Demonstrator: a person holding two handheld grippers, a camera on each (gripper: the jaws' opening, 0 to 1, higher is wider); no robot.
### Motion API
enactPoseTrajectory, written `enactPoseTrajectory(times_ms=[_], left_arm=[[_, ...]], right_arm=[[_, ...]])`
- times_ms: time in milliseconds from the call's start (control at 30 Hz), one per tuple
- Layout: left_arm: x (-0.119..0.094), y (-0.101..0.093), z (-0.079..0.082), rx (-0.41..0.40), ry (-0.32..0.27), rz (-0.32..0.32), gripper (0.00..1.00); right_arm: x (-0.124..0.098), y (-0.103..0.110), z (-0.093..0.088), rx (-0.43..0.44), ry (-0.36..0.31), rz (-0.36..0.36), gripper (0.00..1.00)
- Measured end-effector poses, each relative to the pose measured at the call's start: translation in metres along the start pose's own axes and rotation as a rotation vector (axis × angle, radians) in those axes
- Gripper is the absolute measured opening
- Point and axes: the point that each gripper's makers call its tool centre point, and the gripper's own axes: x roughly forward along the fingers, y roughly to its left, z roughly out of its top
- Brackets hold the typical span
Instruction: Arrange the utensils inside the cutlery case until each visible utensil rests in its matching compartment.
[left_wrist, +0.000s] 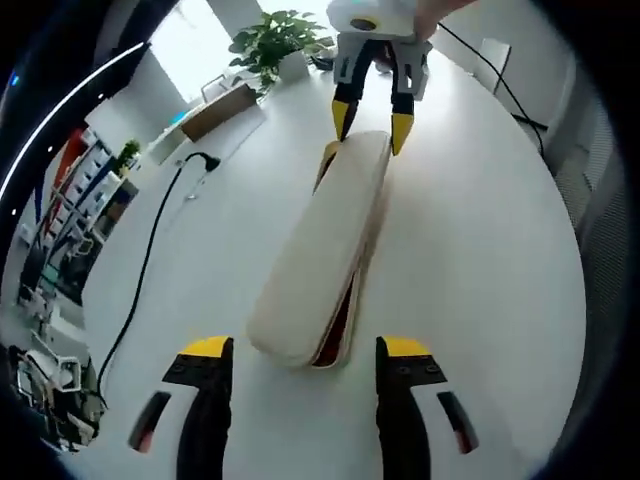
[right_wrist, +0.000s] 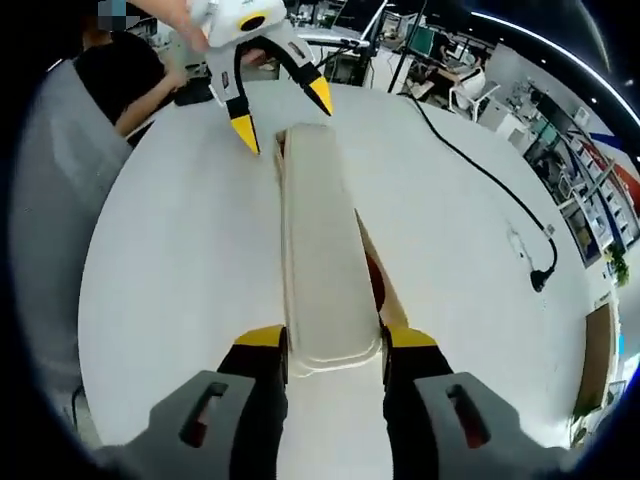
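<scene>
On the white worktop (left_wrist: 480, 250) lies the cream cutlery case (left_wrist: 320, 255), long and slightly ajar, a dark red lining showing along one edge. Right tool (right_wrist: 335, 350) straddles one end of the case, jaws against both sides, clenched on it, probably to steady it. Left tool (left_wrist: 305, 375) sits at the opposite end, jaws spread and apart from the case, released, likely lining up to lift the lid. Utensils inside are hidden.
</scene>
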Motion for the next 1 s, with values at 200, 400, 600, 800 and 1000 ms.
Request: enactPoseTrajectory(times_ms=[200, 400, 600, 800, 1000], left_arm=[[-0.001, -0.001, 0.002, -0.053, -0.019, -0.025, 0.59], [0.011, -0.006, -0.002, 0.011, -0.003, -0.077, 0.61], [0.018, -0.011, 0.004, -0.020, -0.021, -0.168, 0.58], [0.019, -0.012, 0.004, 0.019, -0.018, -0.177, 0.51], [0.017, -0.013, -0.002, 0.071, 0.003, -0.151, 0.43]], right_arm=[[0.001, -0.007, 0.002, -0.054, 0.006, 0.034, 0.35], [-0.003, -0.020, 0.002, -0.081, 0.017, 0.034, 0.28], [-0.004, -0.015, -0.002, -0.155, 0.043, 0.067, 0.28], [-0.005, -0.019, -0.002, -0.163, 0.037, 0.097, 0.30], [-0.002, -0.022, -0.002, -0.168, 0.060, 0.112, 0.37]])
